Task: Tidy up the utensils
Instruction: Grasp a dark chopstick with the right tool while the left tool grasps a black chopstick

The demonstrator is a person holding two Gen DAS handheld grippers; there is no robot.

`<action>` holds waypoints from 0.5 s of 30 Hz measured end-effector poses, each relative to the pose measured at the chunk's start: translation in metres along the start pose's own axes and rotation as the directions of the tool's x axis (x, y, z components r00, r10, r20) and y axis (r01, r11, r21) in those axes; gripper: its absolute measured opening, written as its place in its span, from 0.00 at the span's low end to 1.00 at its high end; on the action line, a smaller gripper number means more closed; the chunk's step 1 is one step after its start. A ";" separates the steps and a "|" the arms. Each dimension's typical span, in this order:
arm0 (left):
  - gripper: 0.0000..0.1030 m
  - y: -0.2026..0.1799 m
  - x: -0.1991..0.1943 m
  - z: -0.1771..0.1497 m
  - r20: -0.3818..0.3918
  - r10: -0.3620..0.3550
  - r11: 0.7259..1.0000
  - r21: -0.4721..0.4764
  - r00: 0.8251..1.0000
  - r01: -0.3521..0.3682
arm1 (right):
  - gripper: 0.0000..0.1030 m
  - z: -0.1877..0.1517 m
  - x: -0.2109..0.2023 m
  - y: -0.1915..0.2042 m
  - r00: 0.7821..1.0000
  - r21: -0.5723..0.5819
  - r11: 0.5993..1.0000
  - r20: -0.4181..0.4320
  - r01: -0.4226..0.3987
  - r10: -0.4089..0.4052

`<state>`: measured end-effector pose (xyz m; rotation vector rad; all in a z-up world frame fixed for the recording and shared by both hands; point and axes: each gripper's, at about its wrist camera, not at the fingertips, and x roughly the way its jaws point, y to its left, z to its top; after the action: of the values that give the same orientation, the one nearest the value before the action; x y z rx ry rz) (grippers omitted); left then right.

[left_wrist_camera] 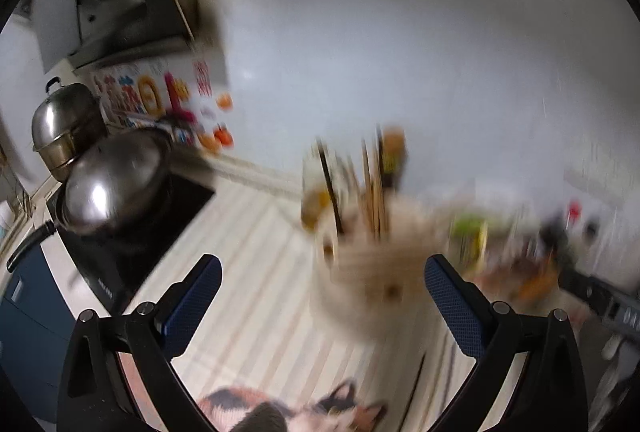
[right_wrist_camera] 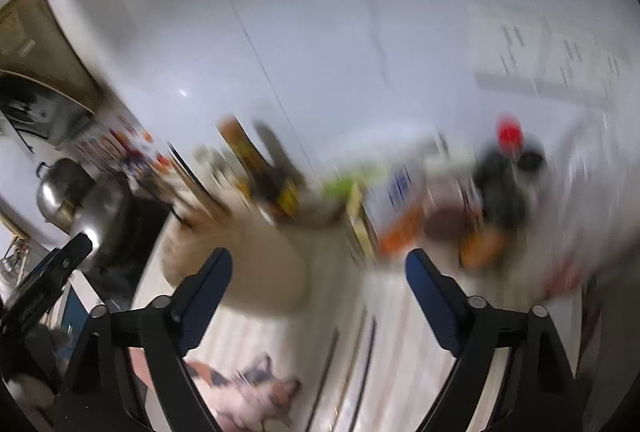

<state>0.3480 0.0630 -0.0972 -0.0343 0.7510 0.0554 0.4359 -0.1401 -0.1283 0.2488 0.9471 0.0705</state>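
Note:
Both views are heavily blurred. A cream utensil holder (left_wrist_camera: 360,280) stands on the striped counter mat (left_wrist_camera: 256,272) with several chopsticks (left_wrist_camera: 374,192) sticking up out of it. My left gripper (left_wrist_camera: 323,272) is open, and the holder stands just ahead of its wide jaws with no pad touching it. In the right wrist view the holder (right_wrist_camera: 248,264) sits left of centre behind the left finger. My right gripper (right_wrist_camera: 319,264) is open with nothing between its pads. Long thin dark sticks (right_wrist_camera: 352,352), probably chopsticks, lie on the mat below it.
A black stove (left_wrist_camera: 152,232) with two steel lidded pots (left_wrist_camera: 116,184) is at the left. Bottles and jars (right_wrist_camera: 440,200) crowd the back of the counter against the white wall. A patterned cloth (left_wrist_camera: 280,408) lies at the near edge.

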 end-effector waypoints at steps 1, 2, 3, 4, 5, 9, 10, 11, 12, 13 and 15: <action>1.00 -0.009 0.012 -0.021 -0.049 0.012 0.999 0.046 0.999 -0.010 | 0.89 -0.013 0.011 -0.007 0.999 0.007 1.000 -0.032 0.015 -0.014; 1.00 -0.015 0.024 -0.038 -0.096 0.018 0.997 0.071 0.995 -0.011 | 0.89 -0.029 0.023 -0.014 0.997 0.013 1.000 -0.070 0.029 -0.028; 1.00 -0.022 0.039 -0.058 -0.152 0.013 0.997 0.083 0.988 -0.001 | 0.89 -0.043 0.035 -0.021 0.994 0.021 0.999 -0.105 0.039 -0.036; 1.00 -0.028 0.055 -0.080 -0.211 0.004 0.996 0.091 0.978 0.015 | 0.89 -0.058 0.049 -0.029 0.989 0.037 0.998 -0.142 0.050 -0.045; 1.00 -0.034 0.065 -0.095 -0.251 0.003 0.995 0.101 0.968 0.023 | 0.88 -0.078 0.068 -0.038 0.979 0.050 0.997 -0.196 0.065 -0.054; 1.00 -0.059 0.104 -0.151 -0.352 0.078 0.980 0.200 0.933 -0.006 | 0.55 -0.128 0.127 -0.062 0.930 0.090 0.993 -0.364 0.080 -0.042; 1.00 -0.065 0.113 -0.163 -0.373 0.099 0.973 0.231 0.923 -0.011 | 0.50 -0.137 0.138 -0.066 0.918 0.089 0.992 -0.394 0.087 -0.046; 1.00 -0.069 0.119 -0.172 -0.390 0.107 0.969 0.248 0.914 -0.007 | 0.50 -0.146 0.148 -0.069 0.908 0.089 0.992 -0.417 0.091 -0.046; 1.00 -0.070 0.121 -0.178 -0.403 0.113 0.967 0.255 0.908 -0.007 | 0.48 -0.152 0.155 -0.070 0.900 0.081 0.992 -0.433 0.095 -0.051; 1.00 -0.071 0.126 -0.183 -0.418 0.122 0.966 0.260 0.900 -0.011 | 0.44 -0.159 0.163 -0.071 0.892 0.073 0.992 -0.448 0.105 -0.061; 1.00 -0.072 0.131 -0.188 -0.427 0.124 0.965 0.261 0.896 -0.009 | 0.37 -0.163 0.173 -0.069 0.885 0.055 0.993 -0.461 0.106 -0.069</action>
<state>0.3197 -0.0135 -0.3228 0.2313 1.2113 0.0168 0.4010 -0.1483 -0.3732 0.2672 1.4358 0.0075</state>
